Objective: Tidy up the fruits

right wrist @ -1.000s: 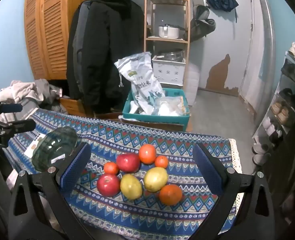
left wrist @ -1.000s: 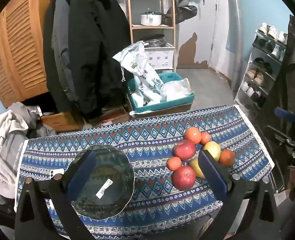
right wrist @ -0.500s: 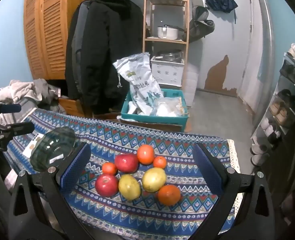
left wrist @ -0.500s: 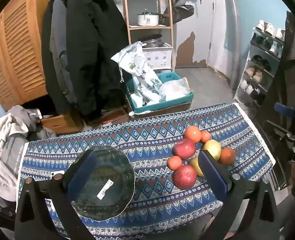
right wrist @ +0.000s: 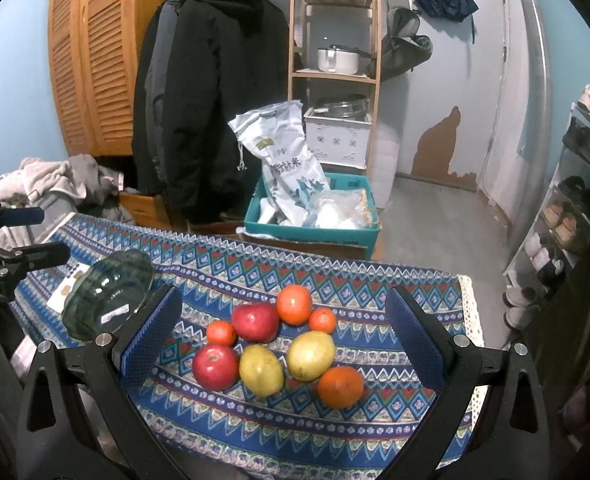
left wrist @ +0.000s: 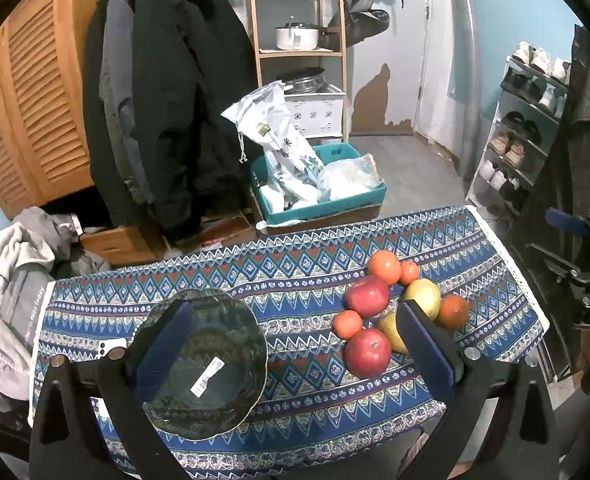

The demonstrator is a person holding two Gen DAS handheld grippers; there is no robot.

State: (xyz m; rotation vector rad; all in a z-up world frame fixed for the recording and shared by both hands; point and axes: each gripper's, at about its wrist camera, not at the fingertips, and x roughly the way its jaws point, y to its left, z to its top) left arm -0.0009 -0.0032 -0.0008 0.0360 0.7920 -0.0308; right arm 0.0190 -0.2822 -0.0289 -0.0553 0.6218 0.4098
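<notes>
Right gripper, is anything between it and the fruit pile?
Nothing visible. The right gripper hangs open above the patterned cloth, its fingers framing the cluster of red apples, yellow fruits and oranges, with only open air between.

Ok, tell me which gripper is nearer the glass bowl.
Left. The left gripper hangs open just over the glass bowl, one jaw overlapping it. The right gripper is open above the fruit pile, the bowl off to its left.

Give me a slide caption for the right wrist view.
Open right tongs above eight clustered fruits; empty glass bowl alongside.
</notes>
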